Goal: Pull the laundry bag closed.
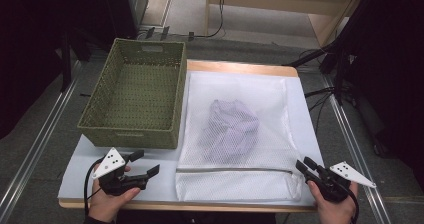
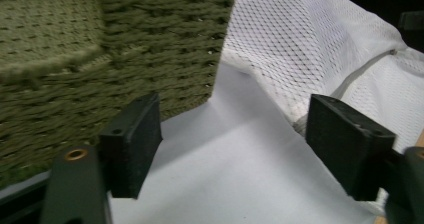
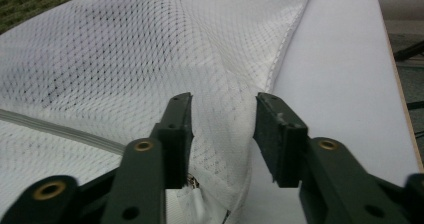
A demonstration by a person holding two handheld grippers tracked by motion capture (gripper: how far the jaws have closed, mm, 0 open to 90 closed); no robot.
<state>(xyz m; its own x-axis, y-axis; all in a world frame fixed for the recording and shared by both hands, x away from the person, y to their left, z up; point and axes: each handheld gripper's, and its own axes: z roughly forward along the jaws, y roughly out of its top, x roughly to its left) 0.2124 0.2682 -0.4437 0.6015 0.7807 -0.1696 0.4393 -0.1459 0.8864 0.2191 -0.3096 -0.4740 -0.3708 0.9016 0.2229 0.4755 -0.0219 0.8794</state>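
Left gripper (image 1: 142, 165) spread wide and empty, the mesh laundry bag (image 1: 235, 134) just off past its right jaw, while the right gripper (image 3: 222, 134) stands half open astride the bag's raised corner, not pinching.

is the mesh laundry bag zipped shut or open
Shut, as far as the high view shows: the zipper runs as one unbroken line across the white mesh bag, and the lilac garment lies inside it.
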